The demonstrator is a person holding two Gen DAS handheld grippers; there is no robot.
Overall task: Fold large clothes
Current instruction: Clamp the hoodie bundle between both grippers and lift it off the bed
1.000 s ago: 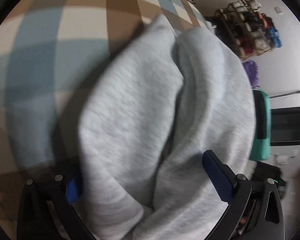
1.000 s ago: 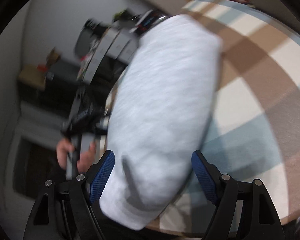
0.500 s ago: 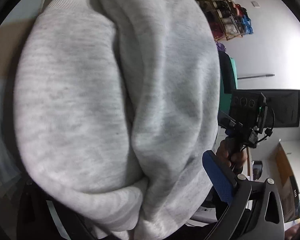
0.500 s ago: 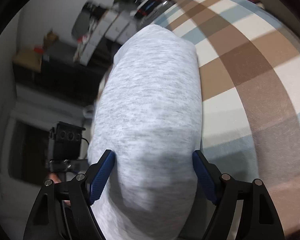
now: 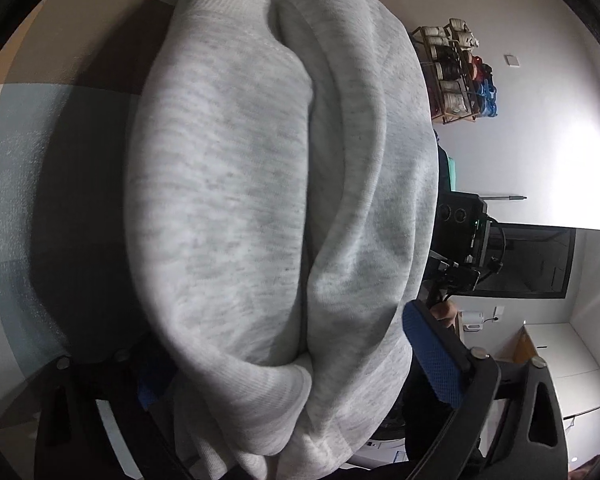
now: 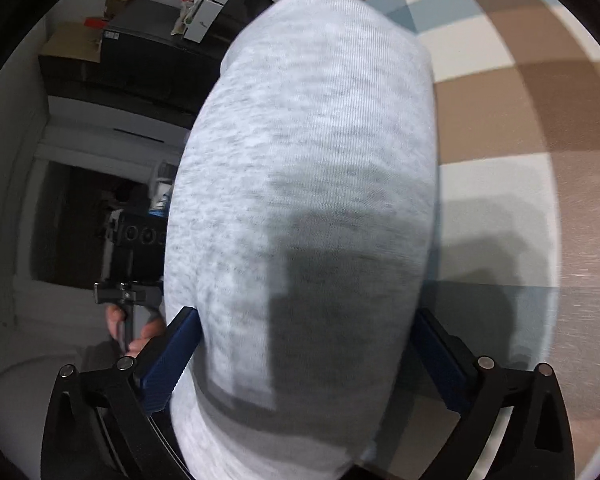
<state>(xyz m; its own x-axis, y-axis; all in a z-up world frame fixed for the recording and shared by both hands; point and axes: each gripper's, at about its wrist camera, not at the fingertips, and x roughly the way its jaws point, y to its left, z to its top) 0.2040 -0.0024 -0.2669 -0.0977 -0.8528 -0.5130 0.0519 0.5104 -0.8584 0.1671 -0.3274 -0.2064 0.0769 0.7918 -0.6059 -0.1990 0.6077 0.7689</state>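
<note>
A light grey sweatshirt [image 5: 236, 200] fills the left wrist view, bunched in two thick folds with a ribbed hem at the top and bottom. My left gripper [image 5: 288, 360] has the folded cloth packed between its blue pads; the left pad is mostly hidden under it. In the right wrist view the same sweatshirt [image 6: 312, 184] hangs as a thick bundle between the blue pads of my right gripper [image 6: 304, 356], lifted above the checked surface [image 6: 500, 120]. The jaws stand wide apart around the bulk.
A brown, blue and cream checked surface [image 5: 32, 128] lies below. A shelf rack with shoes [image 5: 456, 72] stands by the white wall. Dark cabinets and boxes [image 6: 100, 52] are at the left. The other hand-held gripper shows in each view [image 6: 132, 264].
The sweatshirt has been lifted off the checked surface and now hangs closer to both cameras. The left view has swung toward the wall; the right gripper's bundle has risen.
</note>
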